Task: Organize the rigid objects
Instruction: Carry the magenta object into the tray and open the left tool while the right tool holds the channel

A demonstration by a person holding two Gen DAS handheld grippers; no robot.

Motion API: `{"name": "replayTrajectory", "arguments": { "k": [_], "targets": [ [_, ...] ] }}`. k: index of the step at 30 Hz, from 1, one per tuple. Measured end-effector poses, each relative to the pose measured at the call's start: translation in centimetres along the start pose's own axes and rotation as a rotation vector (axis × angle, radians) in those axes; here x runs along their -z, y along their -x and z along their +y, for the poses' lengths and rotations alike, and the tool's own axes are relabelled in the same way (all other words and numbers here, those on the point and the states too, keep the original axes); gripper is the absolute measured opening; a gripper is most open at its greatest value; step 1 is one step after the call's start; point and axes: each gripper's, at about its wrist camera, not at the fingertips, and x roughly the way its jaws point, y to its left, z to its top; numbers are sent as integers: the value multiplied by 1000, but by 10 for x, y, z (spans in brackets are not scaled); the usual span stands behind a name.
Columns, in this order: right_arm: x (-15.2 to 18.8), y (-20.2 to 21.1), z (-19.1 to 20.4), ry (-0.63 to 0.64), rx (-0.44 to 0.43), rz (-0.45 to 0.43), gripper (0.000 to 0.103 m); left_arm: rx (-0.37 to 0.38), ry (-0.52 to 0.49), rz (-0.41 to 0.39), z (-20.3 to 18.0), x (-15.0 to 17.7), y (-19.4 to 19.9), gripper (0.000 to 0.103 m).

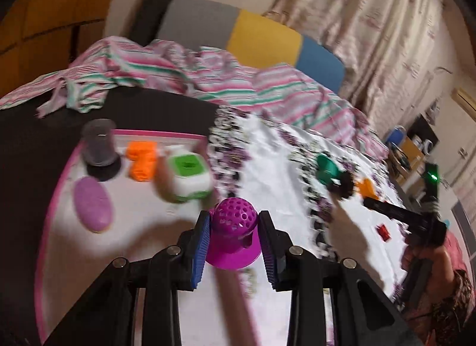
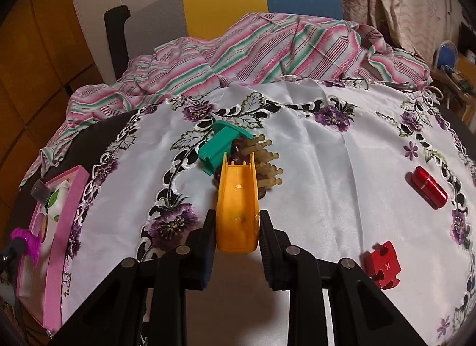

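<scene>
Left gripper (image 1: 233,244): closed on 1 magenta perforated plastic dome with flared base (image 1: 233,231), held over the tray edge, likely for deposit.
Right gripper (image 2: 238,239): clamped on 1 orange plastic channel-shaped piece (image 2: 238,200), lifted from the cloth for sorting.
Pink-rimmed white tray (image 1: 53,203): holds 4 sorted items: 1 grey plastic cup (image 1: 98,145), 1 orange block piece (image 1: 142,160), 1 white-and-green cube (image 1: 187,178), 1 lilac oval (image 1: 92,207).
Floral white cloth on tabletop (image 2: 327,167): 4 items unsorted: 1 teal plastic piece (image 2: 218,148), 1 peg cluster (image 2: 264,164), 1 red cylinder (image 2: 430,186), 1 red puzzle piece (image 2: 383,265).
</scene>
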Motion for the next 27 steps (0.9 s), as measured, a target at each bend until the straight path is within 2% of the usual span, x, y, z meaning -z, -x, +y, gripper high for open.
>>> {"name": "replayTrajectory", "arguments": {
  "k": [7,17,20,27],
  "targets": [
    [0,7,5,-2,-18,-33,27,-89,49,30,42,-13,-18,32],
    [0,13,20,59,-58,-78,27,-157,100,96,71,-29,-49,32],
    [1,16,27,92,-69,-91,27,-178,111,81,74,-31,-46,44],
    [7,18,47,154,-102,-99,27,-152,156,34,78,-14,-15,46]
  ]
}}
